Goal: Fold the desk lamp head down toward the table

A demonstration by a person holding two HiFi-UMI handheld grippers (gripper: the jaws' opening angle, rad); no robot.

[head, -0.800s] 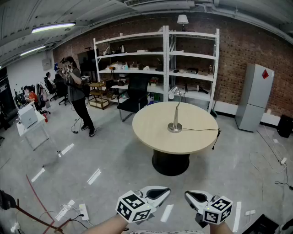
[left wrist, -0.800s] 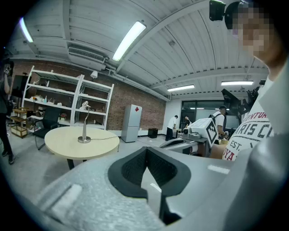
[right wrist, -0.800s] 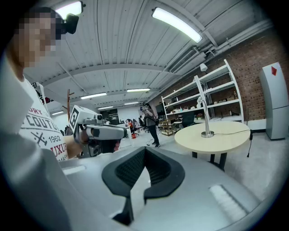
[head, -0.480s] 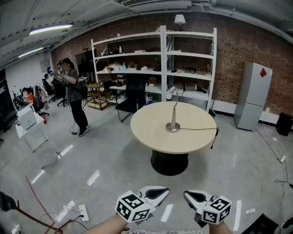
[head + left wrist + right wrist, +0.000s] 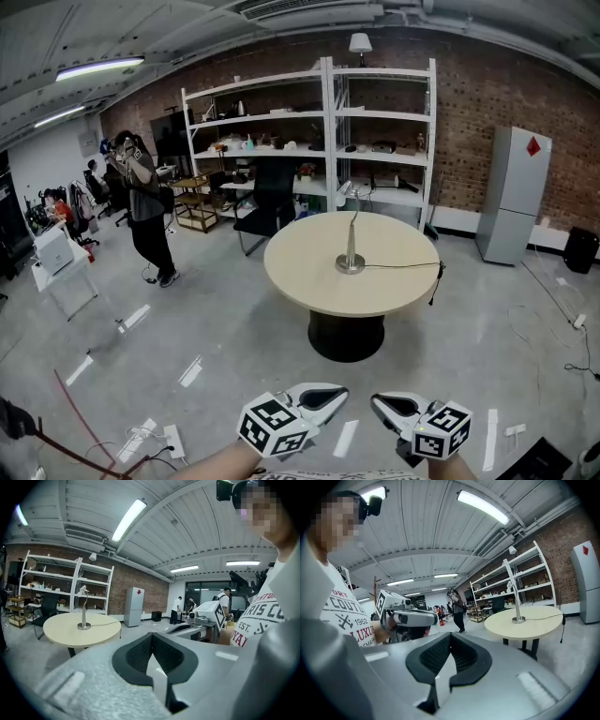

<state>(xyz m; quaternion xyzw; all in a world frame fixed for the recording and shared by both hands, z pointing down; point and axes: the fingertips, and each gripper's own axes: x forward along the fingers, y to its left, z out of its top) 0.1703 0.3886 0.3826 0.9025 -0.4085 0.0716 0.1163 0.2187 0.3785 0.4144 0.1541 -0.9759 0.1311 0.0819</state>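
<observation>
The desk lamp (image 5: 350,246) stands upright in the middle of a round beige table (image 5: 300,272), far ahead of me; its silver base rests on the top and its small head is up at the end of a thin stem. It also shows as the lamp (image 5: 84,617) at the left of the left gripper view and the lamp (image 5: 517,607) at the right of the right gripper view. My left gripper (image 5: 339,394) (image 5: 151,633) and right gripper (image 5: 378,403) (image 5: 450,634) hover side by side at the bottom of the head view, both shut and empty, well short of the table.
A black cable (image 5: 403,266) runs from the lamp base over the table's right edge. White shelves (image 5: 328,131) and a grey fridge (image 5: 511,192) line the brick wall behind. A person (image 5: 141,202) stands at the left. A power strip (image 5: 173,438) lies on the floor.
The table and lamp have drifted slightly left in the head view. The person at the left has shifted further left. Both grippers keep their place and stay shut.
</observation>
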